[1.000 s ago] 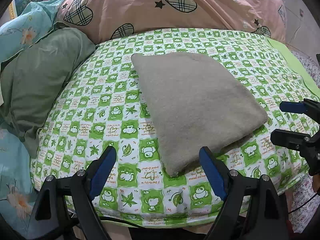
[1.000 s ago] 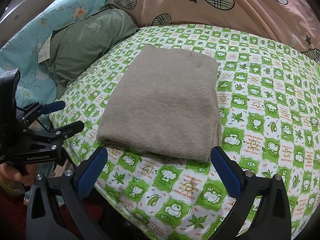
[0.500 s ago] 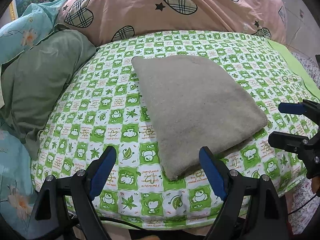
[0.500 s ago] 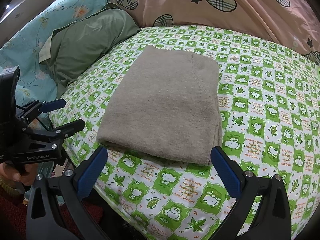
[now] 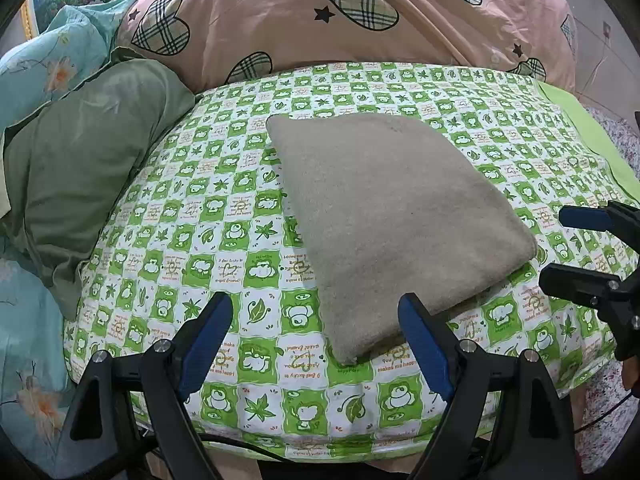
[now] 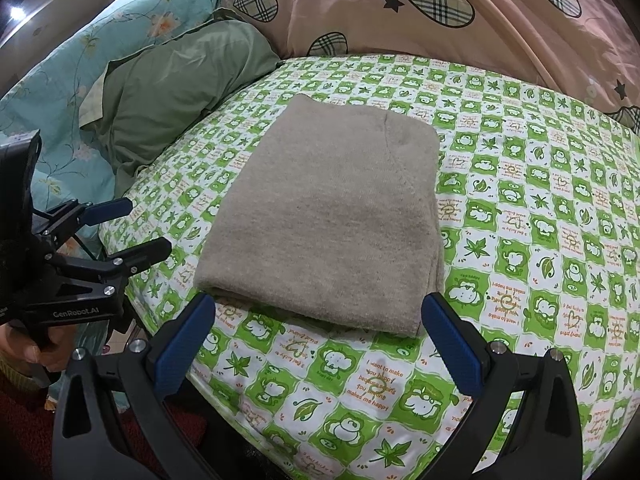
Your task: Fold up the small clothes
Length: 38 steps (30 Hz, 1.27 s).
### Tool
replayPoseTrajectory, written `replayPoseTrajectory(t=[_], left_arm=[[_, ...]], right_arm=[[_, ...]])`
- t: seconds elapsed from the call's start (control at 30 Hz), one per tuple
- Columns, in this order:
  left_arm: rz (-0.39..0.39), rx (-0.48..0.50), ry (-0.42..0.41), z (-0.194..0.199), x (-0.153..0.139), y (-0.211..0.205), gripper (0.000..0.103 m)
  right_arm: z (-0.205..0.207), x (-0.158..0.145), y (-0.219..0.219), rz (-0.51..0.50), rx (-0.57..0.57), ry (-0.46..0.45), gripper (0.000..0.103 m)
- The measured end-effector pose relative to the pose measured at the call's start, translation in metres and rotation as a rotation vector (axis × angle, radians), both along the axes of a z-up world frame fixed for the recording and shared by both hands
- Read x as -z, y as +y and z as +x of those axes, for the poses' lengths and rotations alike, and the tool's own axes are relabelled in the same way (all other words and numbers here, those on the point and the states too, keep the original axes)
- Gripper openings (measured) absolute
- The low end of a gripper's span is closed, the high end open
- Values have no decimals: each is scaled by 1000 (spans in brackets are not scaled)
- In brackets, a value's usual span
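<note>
A beige knitted garment (image 5: 392,216) lies folded into a neat rectangle on the green-and-white checked sheet (image 5: 208,240); it also shows in the right wrist view (image 6: 332,220). My left gripper (image 5: 316,344) is open and empty, hovering near the bed's front edge just short of the garment's near corner. My right gripper (image 6: 320,344) is open and empty, in front of the garment's near edge. Each gripper shows in the other's view: the right one (image 5: 576,248) at the right edge, the left one (image 6: 128,228) at the left.
A pink duvet with plaid hearts (image 5: 352,20) is heaped behind the sheet. A green pillow (image 5: 84,160) and a turquoise floral pillow (image 6: 120,44) lie at the left. The bed's edge (image 5: 320,452) drops off just below the grippers.
Both grippers have drawn back slightly from the garment, staying open. The folded garment has not moved.
</note>
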State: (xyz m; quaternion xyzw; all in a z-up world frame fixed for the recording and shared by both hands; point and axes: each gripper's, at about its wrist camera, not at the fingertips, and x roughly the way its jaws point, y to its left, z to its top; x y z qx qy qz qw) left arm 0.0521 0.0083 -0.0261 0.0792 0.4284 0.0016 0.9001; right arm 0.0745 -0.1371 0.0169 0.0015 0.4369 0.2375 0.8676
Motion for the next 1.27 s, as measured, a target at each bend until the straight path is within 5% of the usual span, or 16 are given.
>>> replayPoseTrajectory(t=[1.27], left_arm=[[-26, -78, 29, 37, 2, 14, 88]], right_arm=[[43, -1, -9, -7, 15, -14, 103]])
